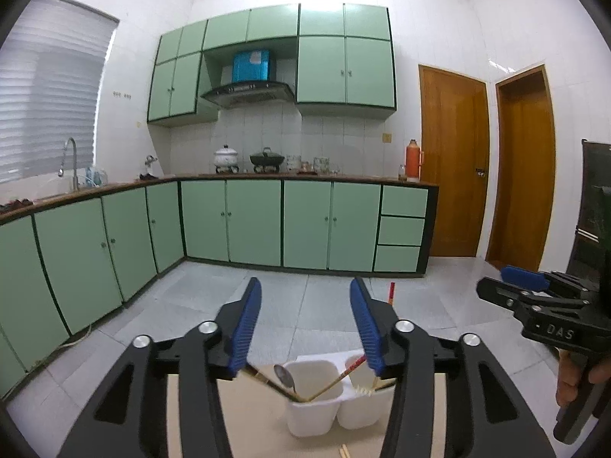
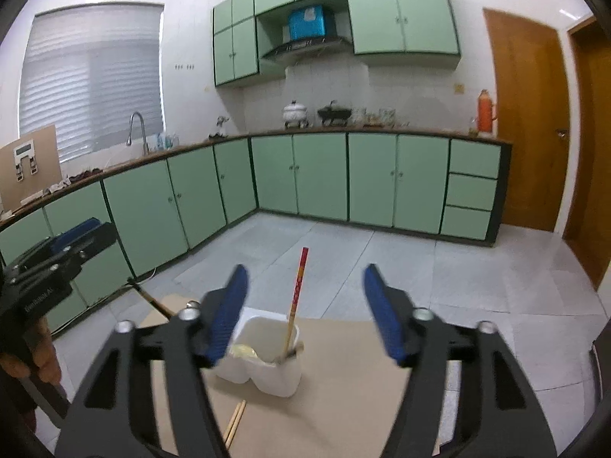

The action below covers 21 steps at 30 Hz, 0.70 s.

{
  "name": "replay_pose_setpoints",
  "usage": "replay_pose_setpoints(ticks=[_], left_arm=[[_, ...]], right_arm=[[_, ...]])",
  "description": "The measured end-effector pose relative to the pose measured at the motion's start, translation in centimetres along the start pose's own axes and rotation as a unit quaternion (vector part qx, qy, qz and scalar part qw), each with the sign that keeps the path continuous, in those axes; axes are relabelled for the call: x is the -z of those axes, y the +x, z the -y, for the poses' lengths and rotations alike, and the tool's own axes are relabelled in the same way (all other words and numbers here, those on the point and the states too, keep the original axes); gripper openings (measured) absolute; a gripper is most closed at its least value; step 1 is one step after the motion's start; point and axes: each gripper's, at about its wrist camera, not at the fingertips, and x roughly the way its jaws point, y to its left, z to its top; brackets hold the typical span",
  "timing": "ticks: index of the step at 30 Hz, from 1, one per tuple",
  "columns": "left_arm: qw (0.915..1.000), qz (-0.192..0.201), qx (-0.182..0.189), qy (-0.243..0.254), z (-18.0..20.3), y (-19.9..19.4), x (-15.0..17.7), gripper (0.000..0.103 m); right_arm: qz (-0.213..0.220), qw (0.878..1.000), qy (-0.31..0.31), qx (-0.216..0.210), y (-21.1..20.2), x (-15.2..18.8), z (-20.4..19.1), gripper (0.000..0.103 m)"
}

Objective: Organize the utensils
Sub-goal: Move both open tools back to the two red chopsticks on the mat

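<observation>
The left gripper (image 1: 305,328) is seen in its own view with the jaws spread wide and nothing between them. Below it, toward 6 o'clock, the white two-cup holder (image 1: 328,412) is set on a tan board (image 1: 252,420). A spoon (image 1: 284,376) and a dark-tipped chopstick (image 1: 267,379) are leaned toward 10 o'clock in the left cup, and a red-topped chopstick (image 1: 345,372) is leaned toward 2 o'clock. A loose pair of chopsticks (image 1: 343,450) is glimpsed at the bottom edge, nearer the camera than the holder.

In the right wrist view, the right gripper (image 2: 305,305) is likewise held apart and empty, raised above the board (image 2: 343,381). The holder (image 2: 263,366) is found at 6 o'clock between the fingers, with the red-topped chopstick (image 2: 298,297) standing nearly upright. The loose pair of chopsticks (image 2: 235,425) is laid at 7 o'clock, its long axis running toward 1 o'clock. It is judged slightly nearer the left gripper (image 2: 76,244), though both would need lowering.
</observation>
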Motion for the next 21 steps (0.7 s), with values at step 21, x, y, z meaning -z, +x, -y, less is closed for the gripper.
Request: replay_pose_setpoints(ticks=[21], left_arm=[[0.9926,-0.12,-0.008,-0.016,1.5,-9.1,14.1,0.071]], right_arm=[[-0.027,0.998,0.012,0.049,-8.6,14.9,-2.4,0.091]])
